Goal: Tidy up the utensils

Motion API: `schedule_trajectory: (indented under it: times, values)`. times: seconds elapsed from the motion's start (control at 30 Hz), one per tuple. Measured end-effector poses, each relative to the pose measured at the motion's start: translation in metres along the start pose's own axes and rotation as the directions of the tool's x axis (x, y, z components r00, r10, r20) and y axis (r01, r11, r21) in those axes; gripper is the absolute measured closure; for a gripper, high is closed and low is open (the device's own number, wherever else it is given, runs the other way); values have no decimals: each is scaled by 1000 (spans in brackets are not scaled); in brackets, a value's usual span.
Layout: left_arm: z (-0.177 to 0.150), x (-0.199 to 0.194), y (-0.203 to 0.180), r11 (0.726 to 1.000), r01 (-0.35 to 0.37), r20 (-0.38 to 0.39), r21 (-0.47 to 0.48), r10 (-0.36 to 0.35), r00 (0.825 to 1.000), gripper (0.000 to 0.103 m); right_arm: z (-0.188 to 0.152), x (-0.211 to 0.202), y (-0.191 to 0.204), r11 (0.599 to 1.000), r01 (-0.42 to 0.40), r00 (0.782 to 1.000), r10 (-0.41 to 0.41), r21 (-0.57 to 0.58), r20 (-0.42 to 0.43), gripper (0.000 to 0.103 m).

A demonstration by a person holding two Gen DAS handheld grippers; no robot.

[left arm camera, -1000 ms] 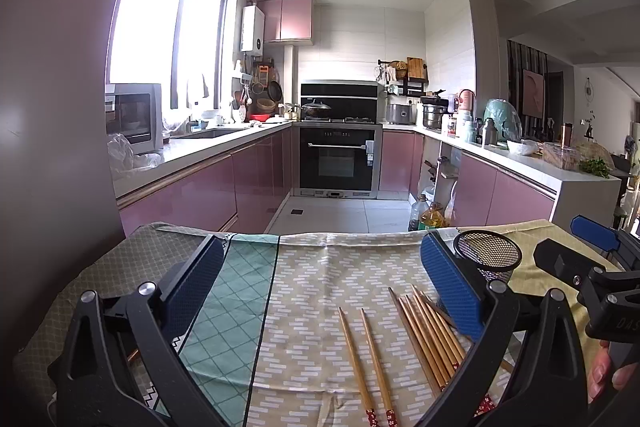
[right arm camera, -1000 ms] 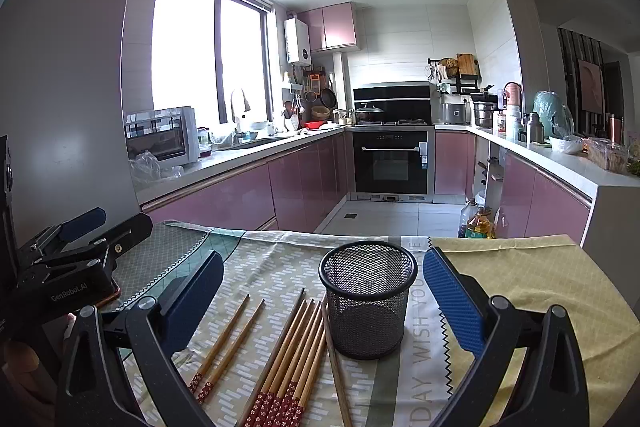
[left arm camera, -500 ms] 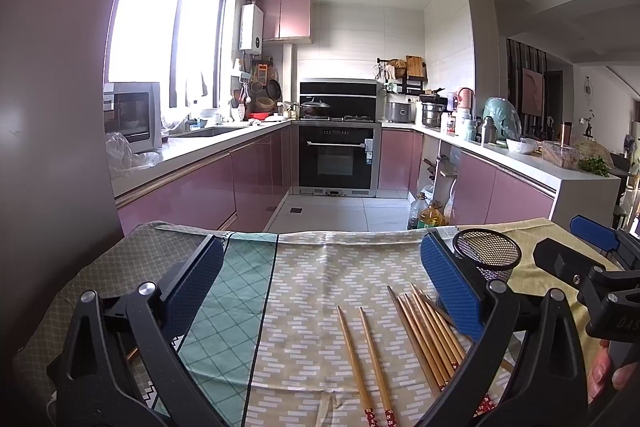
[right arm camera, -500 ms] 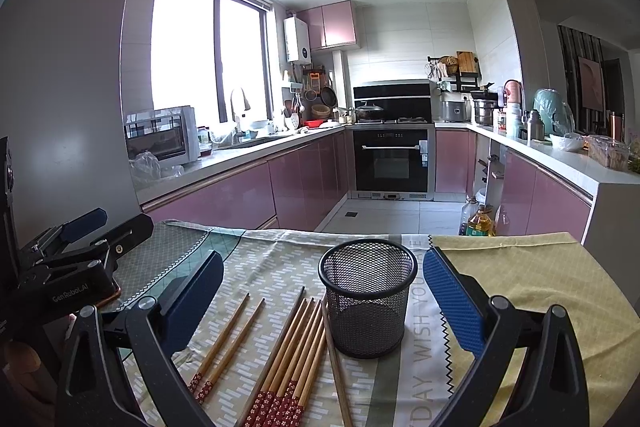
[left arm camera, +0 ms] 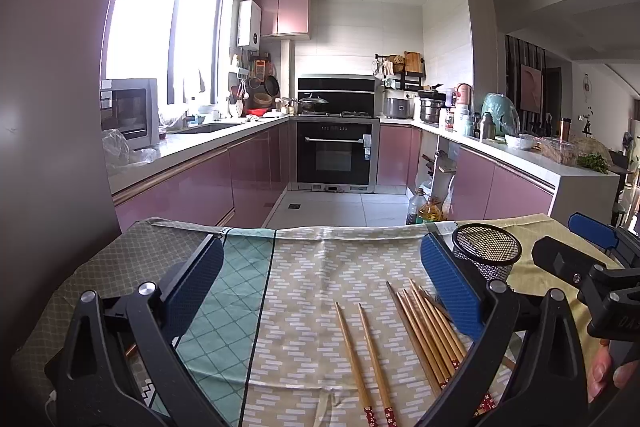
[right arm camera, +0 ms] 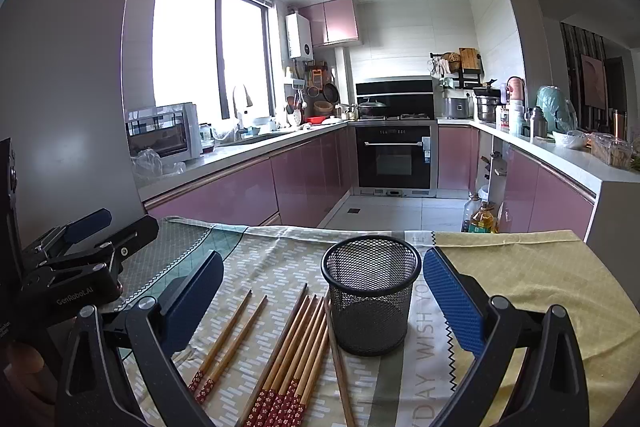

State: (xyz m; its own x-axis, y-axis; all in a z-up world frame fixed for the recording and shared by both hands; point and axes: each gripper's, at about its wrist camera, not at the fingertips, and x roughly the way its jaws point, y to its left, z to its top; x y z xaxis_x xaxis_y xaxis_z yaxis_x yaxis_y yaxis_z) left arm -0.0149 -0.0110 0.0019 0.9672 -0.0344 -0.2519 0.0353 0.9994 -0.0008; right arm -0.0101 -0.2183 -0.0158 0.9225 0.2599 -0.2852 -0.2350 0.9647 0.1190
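A black mesh cup (right arm camera: pixel 371 293) stands upright and empty on the patterned tablecloth (right arm camera: pixel 280 259); it also shows in the left wrist view (left arm camera: pixel 487 254) at the right. A pair of wooden chopsticks (right arm camera: pixel 229 341) lies left of a bundle of several chopsticks (right arm camera: pixel 297 351) beside the cup. In the left wrist view the pair (left arm camera: pixel 365 355) and the bundle (left arm camera: pixel 426 331) lie ahead. My left gripper (left arm camera: pixel 320 287) is open and empty above the cloth. My right gripper (right arm camera: pixel 322 297) is open and empty, with the cup between its fingers' line of sight.
The table's far edge (left arm camera: pixel 320 229) drops to the kitchen floor. Oil bottles (right arm camera: pixel 480 217) stand on the floor beyond it. Pink cabinets and an oven (left arm camera: pixel 336 155) lie farther back. The yellow cloth section (right arm camera: pixel 532 267) is at the right.
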Motion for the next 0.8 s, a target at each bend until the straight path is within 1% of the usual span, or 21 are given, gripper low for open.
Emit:
schedule_trajectory:
  times: [0.23,0.3,0.43,0.53,0.6,0.63,0.7,0.77,0.8]
  values:
    - [0,4,1,1000,3,-11,1,-3,1000,6,0,-1,-3,1000,-7,1000,7,4,-11,6]
    - [-1,5,1,1000,5,-15,0,-5,1000,6,-1,-1,-5,1000,-14,1000,14,6,-26,6]
    - [-3,10,3,1000,17,-42,5,-17,999,6,-4,2,-8,1000,-21,997,20,-5,-72,6]
    - [-8,19,9,1000,25,-93,0,-25,995,6,-11,8,-13,1000,-23,990,21,-15,-141,6]
    - [-13,27,13,1000,25,-133,2,-25,991,6,-17,15,-17,999,-30,980,26,-15,-198,7]
    - [-15,30,14,1000,31,-150,1,-31,988,6,-22,20,-19,999,-37,971,32,-17,-239,8]
    - [-19,38,16,999,42,-193,10,-39,980,6,-29,30,-22,999,-42,950,30,-31,-312,17]
    - [-24,46,17,998,69,-236,8,-66,969,6,-38,41,-21,997,-56,923,33,-50,-384,24]
    - [-28,52,17,996,89,-267,8,-84,960,6,-42,46,-21,996,-59,911,28,-62,-411,28]
